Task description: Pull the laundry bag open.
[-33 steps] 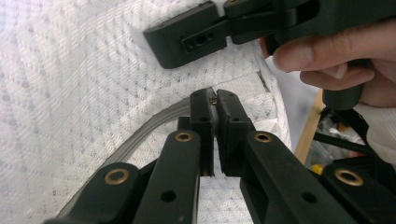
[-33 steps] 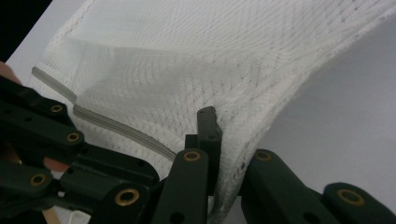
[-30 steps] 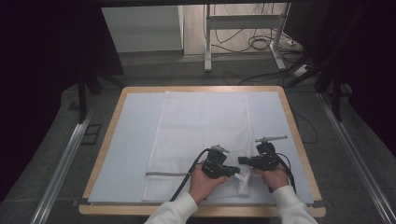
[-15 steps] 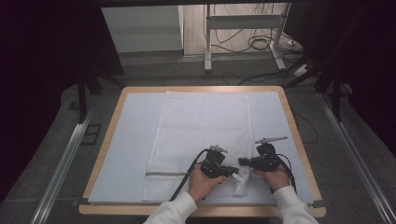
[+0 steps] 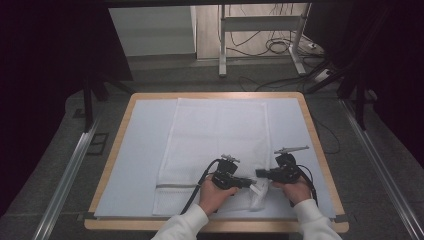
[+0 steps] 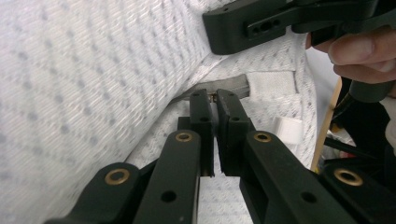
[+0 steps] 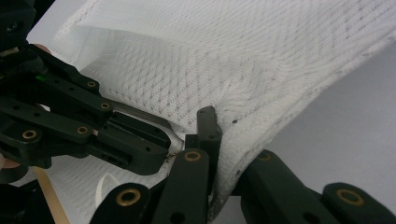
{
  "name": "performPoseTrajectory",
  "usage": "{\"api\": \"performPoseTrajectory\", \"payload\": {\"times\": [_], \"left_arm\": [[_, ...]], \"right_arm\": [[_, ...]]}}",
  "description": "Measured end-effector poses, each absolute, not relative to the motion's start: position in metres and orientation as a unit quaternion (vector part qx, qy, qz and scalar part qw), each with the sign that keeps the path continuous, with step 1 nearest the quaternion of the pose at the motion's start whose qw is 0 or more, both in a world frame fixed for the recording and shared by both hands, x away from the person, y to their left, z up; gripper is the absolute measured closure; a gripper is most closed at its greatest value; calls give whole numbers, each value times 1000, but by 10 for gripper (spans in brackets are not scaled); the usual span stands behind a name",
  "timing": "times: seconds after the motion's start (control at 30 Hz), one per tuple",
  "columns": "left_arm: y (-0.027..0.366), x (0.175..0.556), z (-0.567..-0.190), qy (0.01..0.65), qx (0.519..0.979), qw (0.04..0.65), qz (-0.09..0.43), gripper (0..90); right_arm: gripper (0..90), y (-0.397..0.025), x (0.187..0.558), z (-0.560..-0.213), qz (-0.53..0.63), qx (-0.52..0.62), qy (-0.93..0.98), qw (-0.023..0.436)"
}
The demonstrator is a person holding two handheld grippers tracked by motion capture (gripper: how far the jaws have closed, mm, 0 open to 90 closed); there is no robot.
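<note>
White mesh laundry bag (image 5: 215, 150) lies flat along the middle of my table (image 5: 120, 130), on a pale blue mat (image 5: 140, 150), its near right corner bunched up where both tools meet. From the high view I see the left gripper (image 5: 248, 183) and right gripper (image 5: 260, 173) pointing at each other over that corner, the person's hands (image 5: 214, 194) in white sleeves (image 5: 182, 227) coming in from the bottom edge, and a grey zip band (image 5: 176, 186) running across the bag's near end.

The left gripper view tells me more: the left gripper (image 6: 215, 100) is clenched, its jaws pressed together on something small and brassy at the grey zip band (image 6: 224, 84), most likely the zip pull, though it is too tiny for me to be sure. A white tab (image 6: 287, 128) sits just beside it, and the other tool's black jaw crosses the top of that picture with a fingertip (image 6: 357, 49) behind it.

The right gripper view shows the right gripper (image 7: 219, 140) grasping the mesh laundry bag (image 7: 233, 60), a fold of fabric drawn down between its jaws; one jaw is hidden under the cloth. The left tool's linkage lies at that picture's left, its tip meeting the same fold. The bag's contents, if any, I cannot make out, and the table's near edge is partly covered by the sleeves.
</note>
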State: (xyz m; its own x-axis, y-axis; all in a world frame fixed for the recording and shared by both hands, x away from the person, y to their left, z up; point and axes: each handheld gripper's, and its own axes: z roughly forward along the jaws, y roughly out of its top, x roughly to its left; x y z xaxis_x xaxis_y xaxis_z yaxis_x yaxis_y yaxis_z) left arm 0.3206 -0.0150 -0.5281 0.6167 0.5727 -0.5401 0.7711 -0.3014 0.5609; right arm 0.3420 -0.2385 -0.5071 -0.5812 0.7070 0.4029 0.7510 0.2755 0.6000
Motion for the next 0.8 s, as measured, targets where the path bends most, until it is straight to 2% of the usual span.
{"api": "performPoseTrajectory", "payload": {"times": [0.8], "left_arm": [[1,321,-526,428,799,408,-110,866]], "right_arm": [[887,-239,343,-507,-393,-468,-791,27]]}}
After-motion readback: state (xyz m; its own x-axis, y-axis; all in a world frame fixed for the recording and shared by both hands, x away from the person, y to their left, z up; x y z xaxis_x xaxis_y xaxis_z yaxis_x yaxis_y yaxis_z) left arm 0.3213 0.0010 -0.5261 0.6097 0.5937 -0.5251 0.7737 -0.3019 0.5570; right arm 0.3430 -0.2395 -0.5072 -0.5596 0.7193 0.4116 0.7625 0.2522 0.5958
